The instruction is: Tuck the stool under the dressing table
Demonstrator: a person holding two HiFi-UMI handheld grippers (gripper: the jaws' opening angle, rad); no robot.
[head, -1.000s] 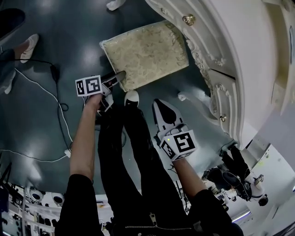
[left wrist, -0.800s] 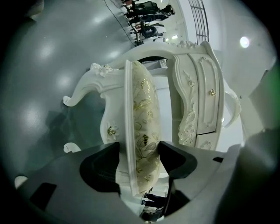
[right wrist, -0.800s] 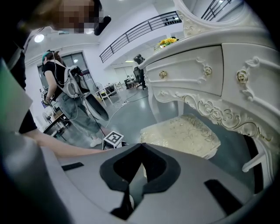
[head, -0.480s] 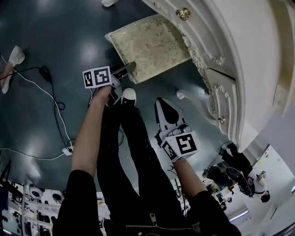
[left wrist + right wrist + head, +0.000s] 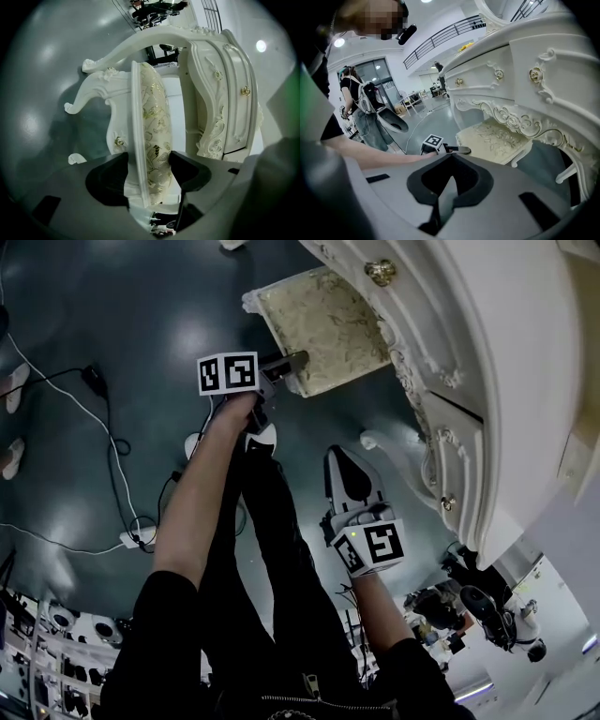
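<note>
Nearest, holds the right gripper (image 5: 344,463) clenched on nothing, above the floor (image 5: 112,324). Farther out, grasps the near edge of the stool (image 5: 328,324) with the left gripper (image 5: 149,164). Keeps the stool's far side under the dressing table's (image 5: 487,371) front edge.

Person wears black short sleeves (image 5: 155,634), black trousers (image 5: 281,549), white shoe (image 5: 266,437). Left gripper (image 5: 296,360) and right gripper (image 5: 339,457): grey, with white black-marked cubes (image 5: 228,373).

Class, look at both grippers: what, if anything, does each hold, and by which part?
The left gripper clamps the stool by the edge of its cushioned seat. The right gripper holds nothing; its jaws are together.
</note>
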